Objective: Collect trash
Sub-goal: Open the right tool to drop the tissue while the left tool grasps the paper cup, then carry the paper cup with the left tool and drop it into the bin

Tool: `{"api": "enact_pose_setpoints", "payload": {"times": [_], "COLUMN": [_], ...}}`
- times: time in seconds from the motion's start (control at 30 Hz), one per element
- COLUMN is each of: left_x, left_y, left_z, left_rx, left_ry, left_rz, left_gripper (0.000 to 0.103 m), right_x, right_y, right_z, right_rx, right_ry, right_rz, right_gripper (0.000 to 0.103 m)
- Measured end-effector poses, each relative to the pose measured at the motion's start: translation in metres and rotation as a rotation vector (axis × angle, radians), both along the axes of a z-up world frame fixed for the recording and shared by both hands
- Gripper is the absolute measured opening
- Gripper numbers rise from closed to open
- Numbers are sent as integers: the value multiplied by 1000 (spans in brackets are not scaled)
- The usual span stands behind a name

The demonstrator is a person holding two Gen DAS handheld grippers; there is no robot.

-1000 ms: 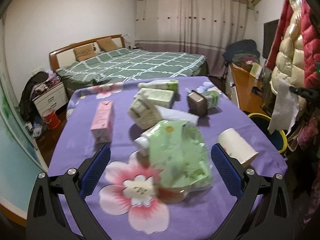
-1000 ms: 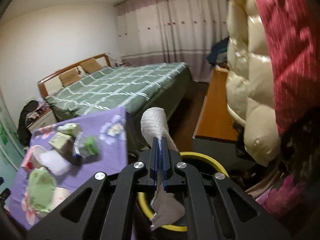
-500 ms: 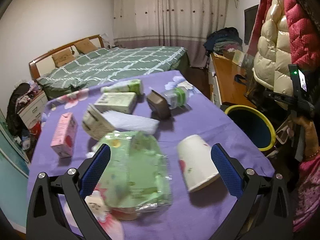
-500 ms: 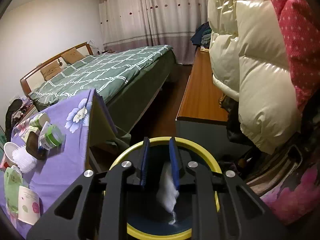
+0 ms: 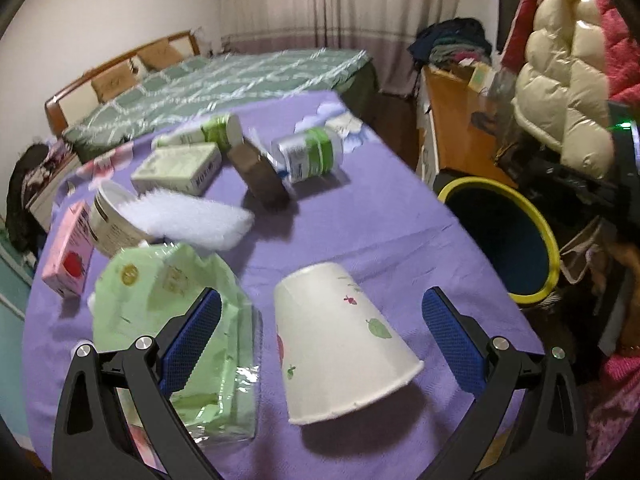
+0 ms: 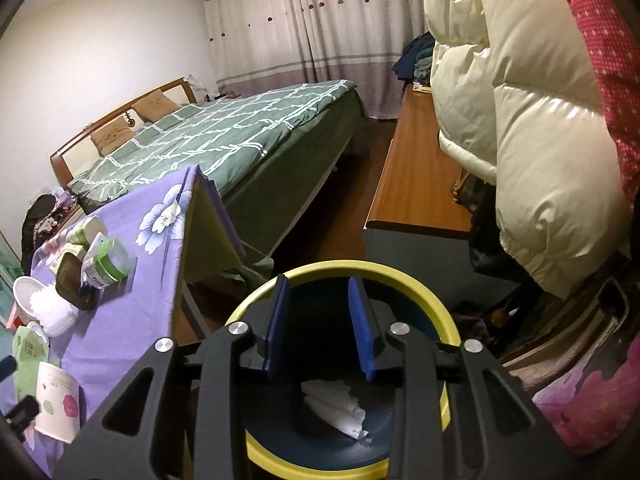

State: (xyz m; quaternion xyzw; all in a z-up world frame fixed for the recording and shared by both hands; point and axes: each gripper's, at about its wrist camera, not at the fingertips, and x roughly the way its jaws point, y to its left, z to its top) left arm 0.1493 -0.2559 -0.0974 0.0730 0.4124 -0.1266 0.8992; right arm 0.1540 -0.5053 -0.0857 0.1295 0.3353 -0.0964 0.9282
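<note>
My left gripper (image 5: 320, 334) is open, its blue pads on either side of a white paper cup (image 5: 340, 340) lying on its side on the purple flowered tablecloth (image 5: 360, 216). A green plastic pack (image 5: 168, 304) lies under the left finger. My right gripper (image 6: 320, 326) is open and empty above the yellow-rimmed dark bin (image 6: 432, 304), where a crumpled white tissue (image 6: 336, 404) lies on the bottom. The bin (image 5: 500, 236) stands right of the table in the left wrist view.
On the table lie a pink carton (image 5: 70, 252), a white tub (image 5: 108, 216), a white fluffy cloth (image 5: 188, 220), a green box (image 5: 180, 170), a brown box (image 5: 258, 174) and a green-banded jar (image 5: 310, 154). A bed (image 6: 224, 136), wooden desk (image 6: 416, 172) and hanging jackets (image 6: 528, 128) surround the bin.
My right gripper opened and the tissue dropped to the bottom of the bin. My left gripper moved right and closer, from around the green pack to around the paper cup.
</note>
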Motion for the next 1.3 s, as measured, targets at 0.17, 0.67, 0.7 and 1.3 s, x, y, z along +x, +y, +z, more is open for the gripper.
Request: {"api": "enact_pose_setpoints", "payload": {"times": [0.17,0.67,0.7,1.3], "left_x": [12,18,18,16], "left_y": [-3,-14,-14,-93], "left_z": [-15,-37,-36,1], "left_rx": [37,21,15,18], "left_ry": [53,137,138,40], "left_rz": [23,-88,-93,-306], "left_gripper": [99,72,69,67], "right_x": [-2,-1,-1,-58], "right_y": [-5,3,3,-20], "right_z": [-1,-6,-6,-2], "right_rx": [5,21,22,33], "right_ry": [7,28,27,-27], "right_rz": [7,31,33,-46], "right_gripper": [33,33,33,33]}}
